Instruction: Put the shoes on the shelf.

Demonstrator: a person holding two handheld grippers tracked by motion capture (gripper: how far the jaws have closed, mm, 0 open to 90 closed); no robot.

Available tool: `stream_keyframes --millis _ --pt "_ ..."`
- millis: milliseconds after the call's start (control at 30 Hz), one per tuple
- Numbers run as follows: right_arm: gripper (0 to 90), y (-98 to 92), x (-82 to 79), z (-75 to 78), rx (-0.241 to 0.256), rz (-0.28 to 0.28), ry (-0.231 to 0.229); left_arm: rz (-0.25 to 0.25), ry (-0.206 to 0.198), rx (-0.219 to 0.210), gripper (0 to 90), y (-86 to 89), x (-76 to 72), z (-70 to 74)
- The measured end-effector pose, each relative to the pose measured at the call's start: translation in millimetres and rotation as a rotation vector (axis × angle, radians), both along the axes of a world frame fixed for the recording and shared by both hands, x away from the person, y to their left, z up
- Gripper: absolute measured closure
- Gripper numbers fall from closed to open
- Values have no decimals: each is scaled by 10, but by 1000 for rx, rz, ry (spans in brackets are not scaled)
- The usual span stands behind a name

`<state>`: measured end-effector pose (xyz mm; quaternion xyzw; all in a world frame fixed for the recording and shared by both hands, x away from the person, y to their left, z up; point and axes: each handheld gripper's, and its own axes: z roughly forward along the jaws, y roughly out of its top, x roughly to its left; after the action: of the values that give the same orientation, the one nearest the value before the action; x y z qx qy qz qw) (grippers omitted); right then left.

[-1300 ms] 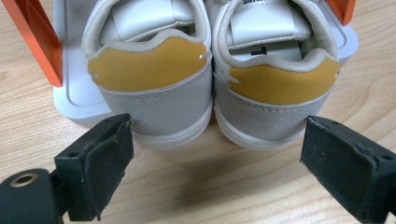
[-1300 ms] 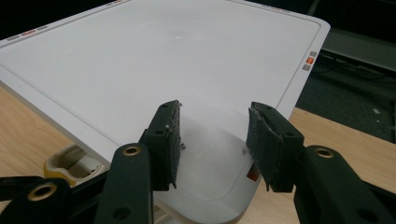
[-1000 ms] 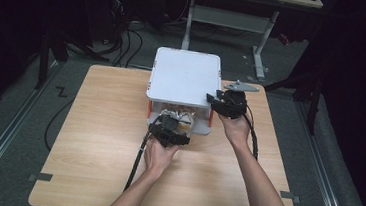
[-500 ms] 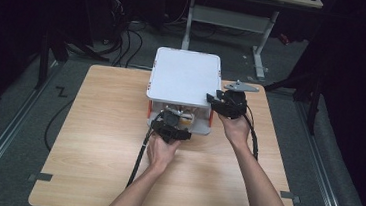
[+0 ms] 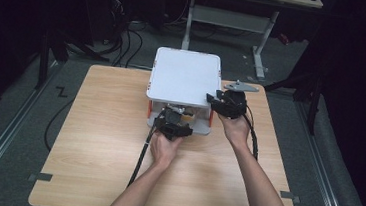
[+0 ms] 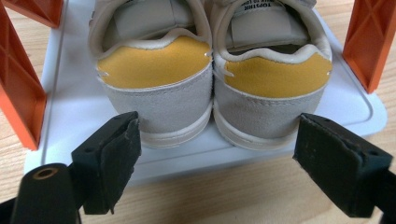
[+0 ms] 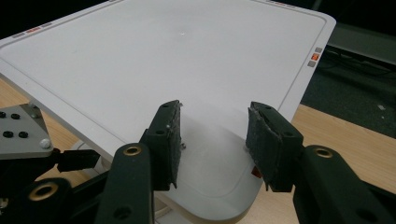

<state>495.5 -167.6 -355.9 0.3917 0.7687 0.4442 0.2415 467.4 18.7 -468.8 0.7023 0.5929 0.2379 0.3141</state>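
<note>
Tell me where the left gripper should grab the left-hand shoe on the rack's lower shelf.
Grip the left shoe across its heel, coming straight in from the rack's open front: the heel faces the open left gripper, and the orange posts block the sides.

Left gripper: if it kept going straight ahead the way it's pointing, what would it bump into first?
Probably the heels of the two shoes. The left gripper is open, its jaws spread either side of both heels, which stand side by side on the white lower shelf. The shelf's front edge lies lower and might come first.
</note>
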Motion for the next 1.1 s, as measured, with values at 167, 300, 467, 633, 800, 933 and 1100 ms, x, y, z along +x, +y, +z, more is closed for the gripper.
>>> stream_keyframes --millis 167,300,467,633,800,933,1100 --pt "551 0 0 0 0 0 -1 20 -8 -9 171 -36 30 -15" --pt "551 -1 -1 -4 0 1 -2 29 -19 -13 183 -67 57 -26" --pt "555 2 3 -7 9 -2 2 25 -32 -4 196 -79 74 -35" --pt "558 -1 7 -7 9 1 2 35 -47 -13 261 -113 88 -34" --pt "559 1 4 -7 8 -1 2 30 -54 -25 284 -121 106 -39" --pt "559 -3 5 -11 10 1 -1 11 -60 -49 419 -167 108 -29" --pt "558 -4 5 -9 9 3 0 20 -35 -15 347 -139 95 -75"
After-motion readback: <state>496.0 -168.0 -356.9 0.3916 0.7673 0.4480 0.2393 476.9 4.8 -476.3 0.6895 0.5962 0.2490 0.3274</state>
